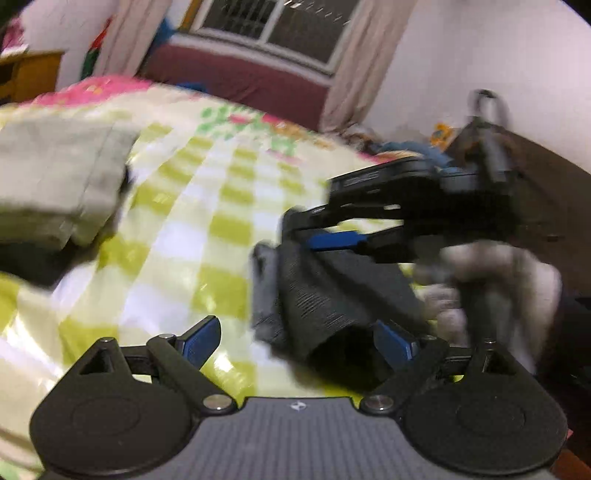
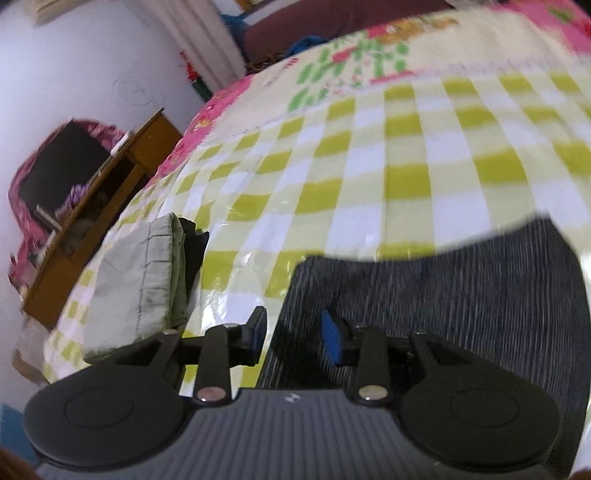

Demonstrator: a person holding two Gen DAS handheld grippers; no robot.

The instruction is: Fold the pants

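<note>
Dark grey ribbed pants [image 2: 461, 295] lie on the checkered bed at the right of the right wrist view. My right gripper [image 2: 295, 332] is open, its right finger over the pants' edge and its left finger over the bed cover. In the left wrist view a bunched end of the pants [image 1: 325, 302] hangs from under the right gripper's body [image 1: 406, 206], which hovers above it with a gloved hand behind. My left gripper [image 1: 299, 338] is open, its right finger against the dark cloth.
A folded grey-green garment [image 2: 140, 273] on a dark one lies at the bed's left edge; it also shows in the left wrist view [image 1: 55, 177]. A wooden desk [image 2: 96, 206] stands beside the bed. A window [image 1: 273, 26] and curtains are behind.
</note>
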